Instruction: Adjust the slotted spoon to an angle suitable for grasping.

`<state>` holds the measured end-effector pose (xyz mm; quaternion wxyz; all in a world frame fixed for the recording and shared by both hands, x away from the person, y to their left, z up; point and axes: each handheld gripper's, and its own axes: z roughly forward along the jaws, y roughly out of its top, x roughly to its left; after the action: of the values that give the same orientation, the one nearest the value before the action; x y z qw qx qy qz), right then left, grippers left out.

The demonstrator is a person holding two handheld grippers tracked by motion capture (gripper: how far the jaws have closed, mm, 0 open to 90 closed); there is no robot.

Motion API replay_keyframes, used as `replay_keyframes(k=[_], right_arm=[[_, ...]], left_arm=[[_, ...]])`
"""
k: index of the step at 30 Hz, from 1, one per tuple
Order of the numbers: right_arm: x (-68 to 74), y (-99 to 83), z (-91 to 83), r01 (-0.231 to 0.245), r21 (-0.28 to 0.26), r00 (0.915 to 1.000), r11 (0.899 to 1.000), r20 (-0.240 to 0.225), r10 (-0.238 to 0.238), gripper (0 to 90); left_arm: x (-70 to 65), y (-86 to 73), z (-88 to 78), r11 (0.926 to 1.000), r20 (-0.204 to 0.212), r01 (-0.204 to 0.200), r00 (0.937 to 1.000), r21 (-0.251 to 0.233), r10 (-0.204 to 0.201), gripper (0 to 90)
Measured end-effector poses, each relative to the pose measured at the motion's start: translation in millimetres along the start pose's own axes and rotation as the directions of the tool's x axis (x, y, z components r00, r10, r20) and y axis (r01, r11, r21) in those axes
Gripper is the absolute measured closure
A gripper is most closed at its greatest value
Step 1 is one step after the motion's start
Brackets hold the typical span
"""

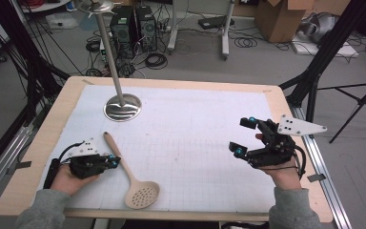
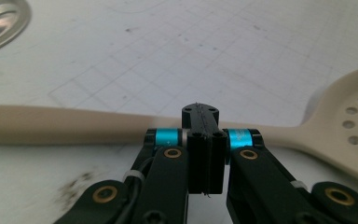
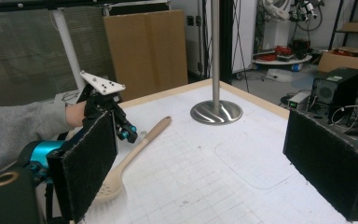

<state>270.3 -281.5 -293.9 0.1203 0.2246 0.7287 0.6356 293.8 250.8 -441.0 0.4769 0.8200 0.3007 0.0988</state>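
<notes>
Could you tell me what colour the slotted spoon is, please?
The slotted spoon is pale beige, clearest in the high view.

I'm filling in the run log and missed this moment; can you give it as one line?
left tool: shut, empty, beside spoon handle | right tool: open, empty, above mat | slotted spoon: flat on mat | steel stand: upright at rear

Grey floor [image 1: 267, 67] beyond table's far edge, strewn with black cables [image 1: 155, 60]. Two dark computer towers [image 1: 133, 26] behind far-left corner. Cardboard boxes [image 1: 286, 16] far right. Black tripod legs [image 1: 357, 102] off right edge. White gridded sheet [image 1: 209, 143] over wooden table [image 1: 43, 138].
</notes>
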Motion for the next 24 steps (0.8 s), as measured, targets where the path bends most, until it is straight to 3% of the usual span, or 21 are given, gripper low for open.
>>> replay_keyframes(k=[3, 9, 12, 14, 24], right_arm=[[-0.6, -0.3, -0.4, 0.01, -0.003, 1.0, 1.0, 0.0, -0.01, 8.9], [-0.4, -1.1, -0.9, 0.007, 0.002, 1.0, 1.0, 0.003, -0.007, 8.9], [0.8, -1.5, -0.9, 0.005, 0.005, 1.0, 1.0, 0.001, -0.005, 8.9], [0.7, -1.9, -1.5, 0.011, 0.008, 0.9999, 1.0, 0.003, -0.011, 8.9], [3.7, -6.1, -12.1, -0.003, 0.014, 0.9998, 1.0, 0.021, 0.002, 8.9]], left_arm=[[7.8, -3.9, -4.0, 0.9995, -0.022, 0.03, 0.9993, -0.006, -0.03, 89.9], [16.5, -7.8, -0.5, 0.998, -0.05, 0.057, 0.9972, 0.027, -0.055, 89.9], [18.3, -5.8, 2.0, 0.9985, -0.054, 0.048, 0.9975, 0.027, -0.047, 89.9], [19.2, -4.1, 6.6, 0.9969, -0.056, 0.057, 0.997, 0.055, -0.054, 89.9], [17.7, 6.7, 23.5, 0.998, -0.057, 0.032, 0.9979, 0.055, -0.029, 89.9]])
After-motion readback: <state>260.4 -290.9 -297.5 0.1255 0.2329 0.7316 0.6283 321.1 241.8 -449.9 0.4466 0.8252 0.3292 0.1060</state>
